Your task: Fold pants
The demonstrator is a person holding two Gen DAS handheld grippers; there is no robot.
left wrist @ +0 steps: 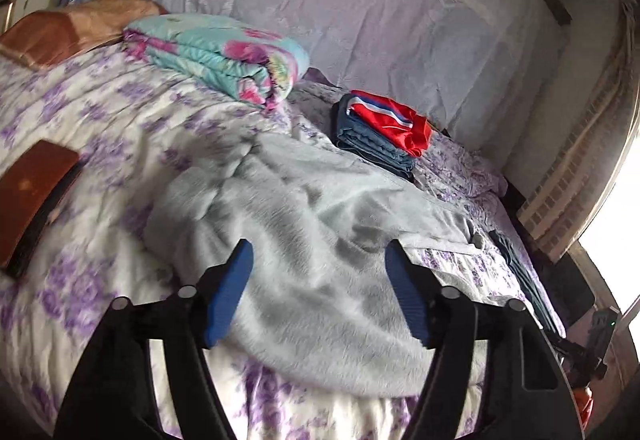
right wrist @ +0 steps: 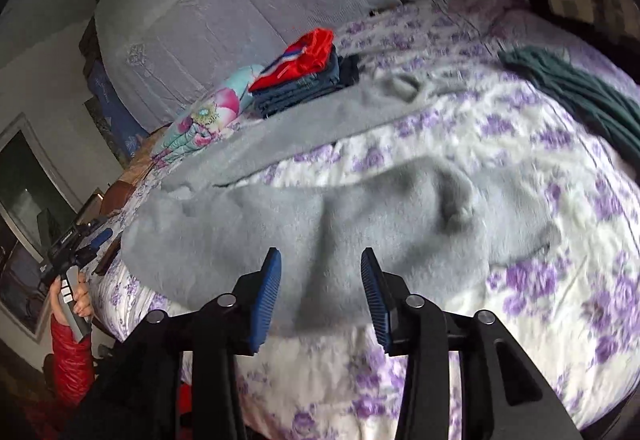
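Observation:
Grey fleecy pants [left wrist: 304, 208] lie rumpled across the purple-flowered bedspread [left wrist: 100, 112]. In the left wrist view my left gripper [left wrist: 319, 246] hovers over them with its blue pads apart and nothing between them. In the right wrist view the pants [right wrist: 360, 208] stretch from the near edge toward the back left, with a strip of bedspread [right wrist: 520, 144] showing between two parts. My right gripper [right wrist: 320, 254] stands open just above the near part, holding nothing. The left gripper [right wrist: 70, 244] shows at the far left, in a hand with a red sleeve.
A stack of folded clothes topped by red shorts [left wrist: 384, 128] sits at the back of the bed, next to a folded floral blanket [left wrist: 224, 56]. A dark green garment [right wrist: 580, 96] lies at the right edge. A brown flat object [left wrist: 32, 192] rests at the left.

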